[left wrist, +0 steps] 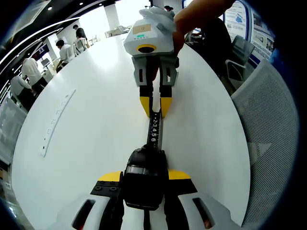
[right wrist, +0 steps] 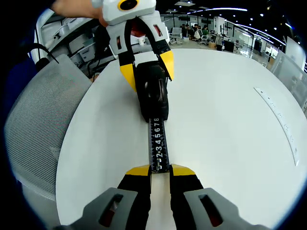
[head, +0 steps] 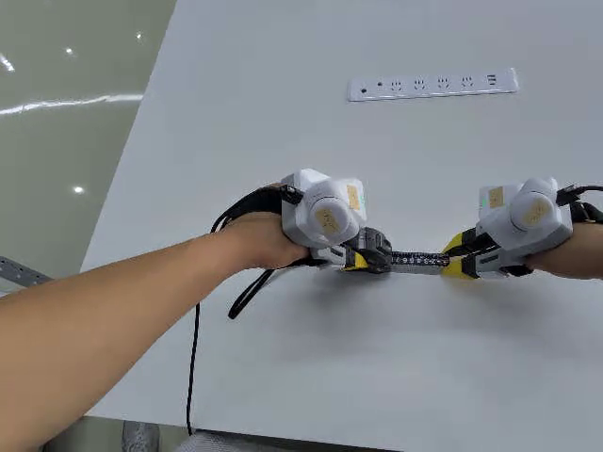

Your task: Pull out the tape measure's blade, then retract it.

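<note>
The pull-out step is judged to be in hand. The tape measure's black case [left wrist: 145, 178] is clamped between the yellow-tipped jaws of the left gripper [head: 363, 256], near the middle of the white table [head: 311, 358]. The blade [right wrist: 159, 143] is run out a short way to the right, with the numerals 2 to 8 readable on it. Its free end is pinched between the narrowly closed jaws of the right gripper [right wrist: 160, 170]. The 2 grippers are set facing each other along 1 line, with the blade stretched straight between them.

For the next move, a steady pull to the right is thought to be needed, with the case held firm and the blade kept level so that it does not kink or slip from the pinch. The retraction is not yet begun.

The blade's end hook is hidden between the right jaws. The sides of the case are covered by the left jaws, so no lock or brake can be made out. Whether the case rests on the table or hangs just above it cannot be told. A power strip [head: 433, 84] lies well apart, at the far side.
</note>
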The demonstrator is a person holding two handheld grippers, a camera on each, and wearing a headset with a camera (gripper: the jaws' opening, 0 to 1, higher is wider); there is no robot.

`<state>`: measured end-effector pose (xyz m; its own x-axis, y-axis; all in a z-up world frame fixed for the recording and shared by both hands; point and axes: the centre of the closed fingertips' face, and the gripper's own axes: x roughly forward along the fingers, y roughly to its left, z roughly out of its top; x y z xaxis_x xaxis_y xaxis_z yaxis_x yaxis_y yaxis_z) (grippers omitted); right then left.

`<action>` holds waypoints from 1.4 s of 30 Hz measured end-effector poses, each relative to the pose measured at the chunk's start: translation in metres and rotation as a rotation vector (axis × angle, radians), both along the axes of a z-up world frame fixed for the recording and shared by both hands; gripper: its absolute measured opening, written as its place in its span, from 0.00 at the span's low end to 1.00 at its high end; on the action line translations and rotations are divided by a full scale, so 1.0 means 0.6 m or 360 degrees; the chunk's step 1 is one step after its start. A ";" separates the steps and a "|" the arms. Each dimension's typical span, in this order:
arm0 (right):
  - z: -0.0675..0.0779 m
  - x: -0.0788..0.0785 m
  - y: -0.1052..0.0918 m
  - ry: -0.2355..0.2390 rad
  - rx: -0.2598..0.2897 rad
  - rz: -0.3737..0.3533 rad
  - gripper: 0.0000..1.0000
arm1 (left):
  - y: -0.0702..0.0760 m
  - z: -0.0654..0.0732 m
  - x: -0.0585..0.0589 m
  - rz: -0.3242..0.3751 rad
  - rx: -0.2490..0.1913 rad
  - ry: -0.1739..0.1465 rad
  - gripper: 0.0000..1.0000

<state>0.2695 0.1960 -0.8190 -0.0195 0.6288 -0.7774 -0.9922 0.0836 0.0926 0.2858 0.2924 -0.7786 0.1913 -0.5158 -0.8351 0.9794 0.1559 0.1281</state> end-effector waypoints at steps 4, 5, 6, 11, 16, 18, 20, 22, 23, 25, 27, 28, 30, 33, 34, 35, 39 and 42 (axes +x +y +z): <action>0.000 0.000 -0.008 0.0004 -0.0003 -0.0001 0.10 | 0.000 0.000 0.000 0.0002 -0.0001 0.0002 0.28; -0.001 0.000 -0.010 0.0009 -0.0005 -0.0002 0.10 | 0.000 0.000 0.000 0.0003 -0.0001 0.0002 0.28; -0.001 0.000 -0.011 0.0009 -0.0005 -0.0003 0.10 | 0.000 0.000 0.000 0.0002 -0.0001 0.0001 0.28; -0.001 0.000 -0.018 0.0021 -0.0003 -0.0015 0.09 | 0.000 0.000 0.000 -0.0003 0.0001 0.0001 0.28; -0.001 0.000 -0.025 0.0018 -0.0003 -0.0024 0.09 | 0.000 -0.001 0.000 -0.0004 0.0004 0.0003 0.28; -0.001 -0.001 -0.029 0.0021 -0.0005 -0.0027 0.09 | 0.000 -0.001 0.000 -0.0006 0.0005 0.0003 0.28; 0.000 -0.001 -0.033 0.0023 -0.0009 -0.0032 0.09 | 0.000 0.000 0.000 -0.0006 0.0005 0.0004 0.28; -0.001 0.001 -0.036 0.0026 -0.0013 -0.0039 0.09 | 0.000 0.000 0.000 -0.0007 0.0007 0.0004 0.28; -0.001 0.002 -0.039 0.0024 -0.0017 -0.0039 0.09 | 0.000 -0.001 0.000 -0.0008 0.0008 0.0003 0.28; -0.001 0.003 -0.042 0.0026 -0.0018 -0.0043 0.09 | 0.000 -0.001 0.000 -0.0010 0.0009 0.0004 0.28; -0.002 0.003 -0.044 0.0024 -0.0019 -0.0044 0.09 | -0.001 -0.001 0.000 -0.0010 0.0009 0.0004 0.28; -0.001 0.004 -0.045 0.0025 -0.0020 -0.0043 0.09 | -0.001 -0.001 0.000 -0.0011 0.0010 0.0003 0.28; -0.001 0.004 -0.049 0.0026 -0.0022 -0.0047 0.09 | -0.001 -0.001 -0.001 -0.0013 0.0010 0.0002 0.28; 0.000 0.004 -0.055 0.0025 -0.0025 -0.0055 0.09 | -0.001 -0.001 -0.001 -0.0015 0.0011 0.0002 0.28; 0.001 0.004 -0.057 0.0026 -0.0026 -0.0058 0.09 | -0.001 0.000 -0.001 -0.0015 0.0010 0.0002 0.28; 0.002 0.004 -0.062 0.0029 -0.0031 -0.0061 0.09 | -0.001 0.000 -0.001 -0.0014 0.0011 0.0003 0.28; 0.003 0.004 -0.072 0.0025 -0.0034 -0.0069 0.09 | 0.000 0.000 0.000 -0.0002 0.0012 0.0007 0.28; 0.003 0.005 -0.079 0.0029 -0.0039 -0.0078 0.09 | -0.001 -0.001 0.000 -0.0002 0.0011 0.0008 0.28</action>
<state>0.2724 0.1486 -0.8174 -0.0036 0.6103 -0.7922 -0.9850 0.1347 0.1082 0.2859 0.2919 -0.7790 0.1866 -0.5104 -0.8395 0.9802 0.1540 0.1242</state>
